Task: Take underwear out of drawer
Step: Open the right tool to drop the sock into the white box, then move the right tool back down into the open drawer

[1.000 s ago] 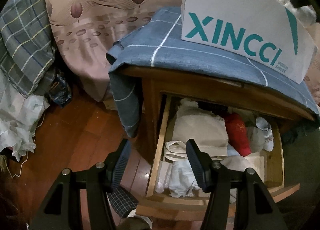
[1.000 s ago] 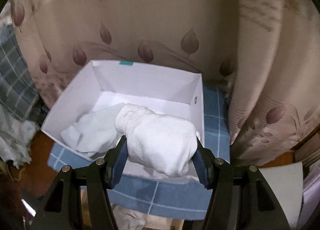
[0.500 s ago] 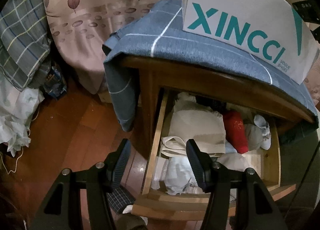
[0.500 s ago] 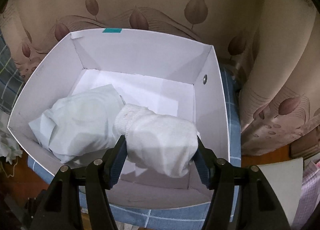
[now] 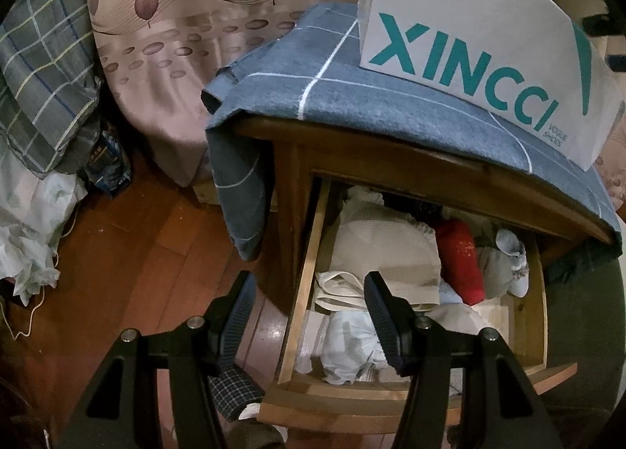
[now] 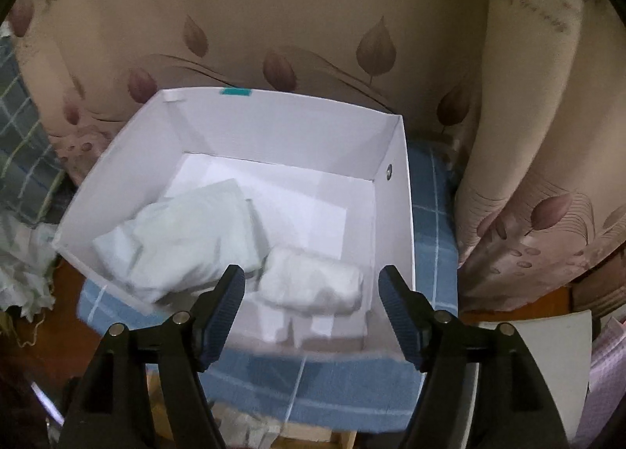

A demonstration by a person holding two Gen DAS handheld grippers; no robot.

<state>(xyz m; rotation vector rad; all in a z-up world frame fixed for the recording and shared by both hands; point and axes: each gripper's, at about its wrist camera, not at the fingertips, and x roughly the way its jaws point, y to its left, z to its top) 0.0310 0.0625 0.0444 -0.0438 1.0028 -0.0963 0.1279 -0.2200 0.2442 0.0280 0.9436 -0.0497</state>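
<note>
- Our left gripper (image 5: 309,294) hangs with its fingers spread and empty over the front left corner of the open wooden drawer (image 5: 301,281).
- That drawer holds beige, red (image 5: 459,259) and white folded clothes.
- Our right gripper (image 6: 312,290) has just been opening its jaws; nothing sits between them.
- A rolled white underwear (image 6: 313,284) lies in the white box (image 6: 393,214), just beside a pale folded garment (image 6: 184,230).
- The box stands on a blue checked cloth (image 6: 430,191).

White box (image 6: 395,191), blue checked cloth (image 5: 391,112)
</note>
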